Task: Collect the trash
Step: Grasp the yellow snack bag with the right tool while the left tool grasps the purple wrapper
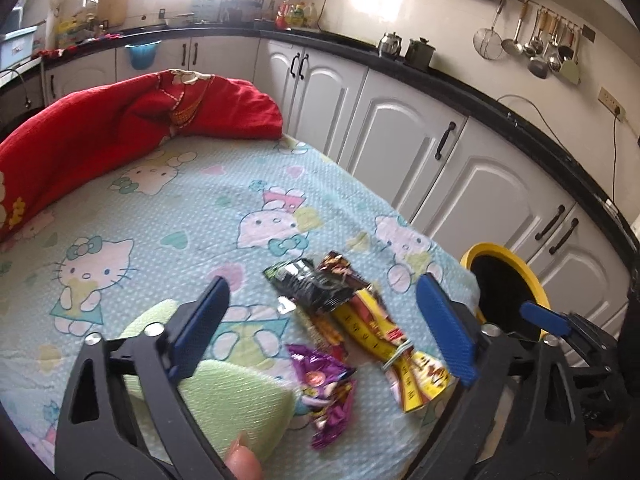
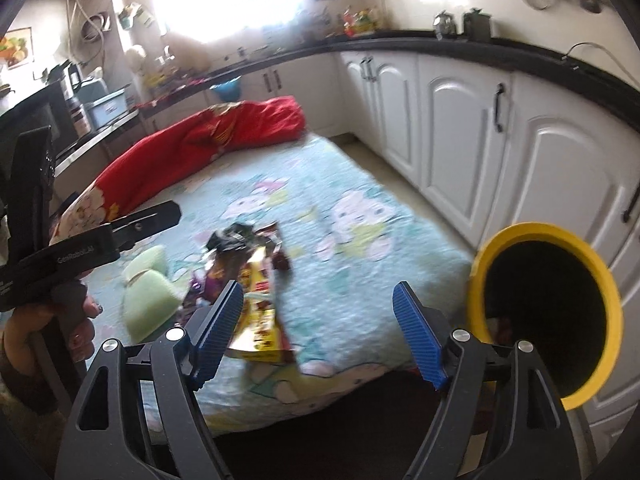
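Observation:
Several snack wrappers lie in a loose pile on the Hello Kitty sheet (image 1: 168, 220): a black one (image 1: 310, 286), a yellow and red one (image 1: 394, 346) and a purple one (image 1: 326, 390). My left gripper (image 1: 320, 330) is open above them, its jaws on either side of the pile. The pile also shows in the right wrist view (image 2: 252, 276). My right gripper (image 2: 318, 330) is open and empty near the bed's front edge, with the yellow wrapper (image 2: 260, 320) just ahead of its left finger. A yellow-rimmed bin (image 2: 548, 320) with a dark inside stands to the right of the bed; it also shows in the left wrist view (image 1: 508, 292).
A pale green cloth (image 1: 224, 396) lies left of the wrappers. A red quilt (image 1: 120, 132) lies bunched along the bed's far side. White kitchen cabinets (image 1: 400, 132) under a black counter run along the right. The left gripper's body (image 2: 80, 252) shows at the left of the right wrist view.

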Demonstrator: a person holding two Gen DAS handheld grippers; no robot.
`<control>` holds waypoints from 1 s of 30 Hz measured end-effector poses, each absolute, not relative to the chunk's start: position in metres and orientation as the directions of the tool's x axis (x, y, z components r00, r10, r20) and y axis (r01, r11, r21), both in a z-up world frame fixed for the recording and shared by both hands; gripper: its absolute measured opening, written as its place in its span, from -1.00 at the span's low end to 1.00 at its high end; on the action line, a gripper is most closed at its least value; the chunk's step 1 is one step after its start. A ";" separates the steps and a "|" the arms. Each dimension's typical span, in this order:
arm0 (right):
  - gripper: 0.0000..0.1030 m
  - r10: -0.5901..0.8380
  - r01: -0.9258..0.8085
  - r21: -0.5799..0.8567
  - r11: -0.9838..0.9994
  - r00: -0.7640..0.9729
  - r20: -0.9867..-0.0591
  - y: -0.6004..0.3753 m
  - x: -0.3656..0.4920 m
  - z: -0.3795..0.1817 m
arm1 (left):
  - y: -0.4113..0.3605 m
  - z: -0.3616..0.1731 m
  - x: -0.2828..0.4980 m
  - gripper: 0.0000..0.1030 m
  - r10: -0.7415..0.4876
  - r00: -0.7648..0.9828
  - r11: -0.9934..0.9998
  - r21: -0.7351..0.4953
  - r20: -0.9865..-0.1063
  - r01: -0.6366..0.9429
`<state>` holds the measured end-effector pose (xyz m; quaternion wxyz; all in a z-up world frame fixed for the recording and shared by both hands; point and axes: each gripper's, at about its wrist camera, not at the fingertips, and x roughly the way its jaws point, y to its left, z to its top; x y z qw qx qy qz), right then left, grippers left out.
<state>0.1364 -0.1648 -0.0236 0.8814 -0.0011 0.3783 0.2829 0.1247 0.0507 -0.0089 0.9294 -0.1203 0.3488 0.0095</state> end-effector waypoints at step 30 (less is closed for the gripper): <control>-0.22 0.538 -0.561 0.312 0.766 0.294 -0.790 -0.121 0.172 -0.080 | 0.039 -0.063 0.141 0.12 -0.223 0.492 0.975 -0.187 -0.842 0.121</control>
